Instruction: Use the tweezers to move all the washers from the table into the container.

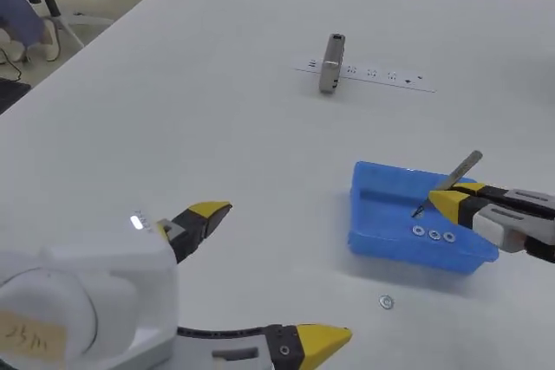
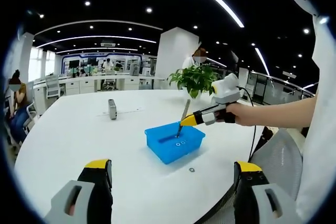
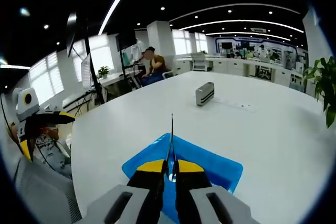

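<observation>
White table (image 1: 217, 127): right gripper (image 1: 448, 200) clamps tweezers (image 1: 457, 173) tip-down in the bin (image 1: 371, 186), prob dropping among the washers (image 1: 434, 233). Idle left gripper (image 1: 273, 272) sits spread, just waiting I guess

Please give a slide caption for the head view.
Right gripper holds thin metal tweezers tip-down in a blue plastic container with three small metal washers; a fourth washer lies on the white table.

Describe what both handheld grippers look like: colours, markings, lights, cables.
Both have dark jaws with yellow tips. The left gripper has a white housing, a small lit white light and a yellowish handwritten label. The right gripper has a grey-white body; a dark cable hangs from it.
</observation>
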`<move>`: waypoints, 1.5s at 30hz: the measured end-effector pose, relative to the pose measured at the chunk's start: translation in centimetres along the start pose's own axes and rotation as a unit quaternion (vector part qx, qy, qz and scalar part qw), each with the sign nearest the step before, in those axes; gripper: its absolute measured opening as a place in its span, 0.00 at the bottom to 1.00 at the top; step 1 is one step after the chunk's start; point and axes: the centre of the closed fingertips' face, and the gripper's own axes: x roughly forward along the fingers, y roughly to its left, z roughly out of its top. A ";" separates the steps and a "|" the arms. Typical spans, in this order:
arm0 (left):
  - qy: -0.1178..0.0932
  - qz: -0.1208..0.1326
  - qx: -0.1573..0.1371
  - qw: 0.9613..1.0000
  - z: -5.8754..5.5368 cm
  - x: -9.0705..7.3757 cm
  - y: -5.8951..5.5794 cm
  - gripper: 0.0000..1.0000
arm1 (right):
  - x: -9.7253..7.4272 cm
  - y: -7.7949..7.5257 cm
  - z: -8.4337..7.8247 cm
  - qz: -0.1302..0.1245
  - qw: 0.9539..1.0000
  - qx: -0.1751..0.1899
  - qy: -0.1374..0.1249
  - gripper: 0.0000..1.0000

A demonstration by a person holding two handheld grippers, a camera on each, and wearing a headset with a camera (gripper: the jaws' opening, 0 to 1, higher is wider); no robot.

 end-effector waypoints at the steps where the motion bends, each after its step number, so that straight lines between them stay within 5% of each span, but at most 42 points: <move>1: 0.000 0.001 0.000 1.000 0.0 0.0 0.0 0.99 | 0.3 -0.3 -0.3 0.000 1.000 0.005 0.007 0.03; 13: 0.000 0.005 -0.001 1.000 -0.1 -0.3 0.3 0.99 | 2.2 -0.3 -2.4 0.009 0.999 0.007 0.052 0.03; 30: 0.000 0.010 -0.002 1.000 -0.2 -0.4 0.5 0.99 | 2.3 -0.2 -2.8 0.007 0.998 -0.006 0.065 0.04; 45: 0.003 0.005 0.001 1.000 -0.1 -0.2 0.2 0.98 | -0.9 3.2 1.1 0.029 0.998 -0.009 -0.047 0.04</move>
